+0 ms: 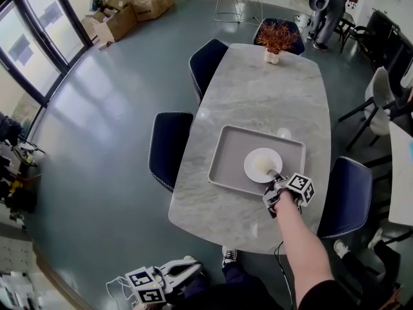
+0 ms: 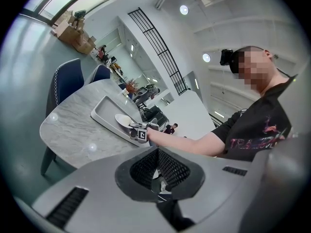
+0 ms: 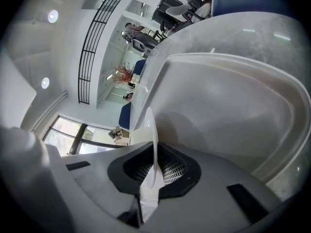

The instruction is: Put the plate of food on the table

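Marble table (image 1: pixel 258 95) carries a grey tray (image 1: pixel 226 154) toward its 5 o'clock end. White plate (image 1: pixel 255 166) of food sits in the tray. Right gripper (image 1: pixel 275 182) is clamped on the plate's rim at 5 o'clock. Left gripper (image 1: pixel 188 267) hangs off the table at 7 o'clock, jaws nearly together and empty.

Navy chair (image 1: pixel 169 148), vase of dried flowers (image 1: pixel 272 55), cardboard boxes (image 1: pixel 132 11) near windows (image 1: pixel 29 50).

head view steeply down on table (image 1: pixel 258 95); left gripper view far, right close, both facing tray (image 2: pixel 108 111).
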Demonstrator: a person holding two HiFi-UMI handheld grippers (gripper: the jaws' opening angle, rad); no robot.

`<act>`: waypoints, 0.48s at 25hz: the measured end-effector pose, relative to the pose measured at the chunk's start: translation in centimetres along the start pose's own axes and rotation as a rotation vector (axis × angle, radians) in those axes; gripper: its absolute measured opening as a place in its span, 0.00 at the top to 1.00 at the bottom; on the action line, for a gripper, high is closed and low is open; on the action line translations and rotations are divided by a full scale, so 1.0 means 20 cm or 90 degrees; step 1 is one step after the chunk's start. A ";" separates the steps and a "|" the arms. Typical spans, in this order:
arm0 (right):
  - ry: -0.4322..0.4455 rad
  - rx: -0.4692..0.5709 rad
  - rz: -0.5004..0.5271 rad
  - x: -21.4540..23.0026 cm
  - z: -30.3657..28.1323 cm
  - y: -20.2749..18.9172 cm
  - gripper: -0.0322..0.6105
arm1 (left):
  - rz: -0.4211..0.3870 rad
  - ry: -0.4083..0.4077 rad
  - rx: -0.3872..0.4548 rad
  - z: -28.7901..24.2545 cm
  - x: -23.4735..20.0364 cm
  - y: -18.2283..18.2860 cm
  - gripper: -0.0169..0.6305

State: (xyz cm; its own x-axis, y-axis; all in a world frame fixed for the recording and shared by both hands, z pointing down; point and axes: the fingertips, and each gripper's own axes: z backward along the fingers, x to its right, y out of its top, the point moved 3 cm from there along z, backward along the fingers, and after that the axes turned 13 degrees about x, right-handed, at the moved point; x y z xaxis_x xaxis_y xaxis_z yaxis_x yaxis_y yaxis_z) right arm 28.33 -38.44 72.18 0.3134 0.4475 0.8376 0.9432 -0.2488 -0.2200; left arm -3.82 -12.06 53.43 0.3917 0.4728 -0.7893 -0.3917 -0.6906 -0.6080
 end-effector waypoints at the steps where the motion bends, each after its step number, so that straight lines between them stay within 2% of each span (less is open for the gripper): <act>1: -0.005 -0.001 -0.002 0.00 0.00 0.01 0.90 | -0.002 0.000 0.001 -0.01 0.00 0.01 0.96; 5: -0.025 -0.007 -0.002 0.03 -0.02 0.02 0.90 | -0.010 -0.002 0.006 -0.02 0.01 0.01 0.96; 12: -0.052 -0.040 0.042 0.01 -0.04 0.02 0.90 | 0.008 0.014 0.021 0.01 -0.02 0.00 0.96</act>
State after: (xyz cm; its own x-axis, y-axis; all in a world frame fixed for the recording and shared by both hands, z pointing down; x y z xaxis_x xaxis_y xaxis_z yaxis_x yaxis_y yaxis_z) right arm 28.72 -39.20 72.74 0.3850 0.4961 0.7783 0.9122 -0.3326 -0.2392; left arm -4.07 -12.10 53.73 0.4043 0.4525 -0.7949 -0.4235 -0.6776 -0.6012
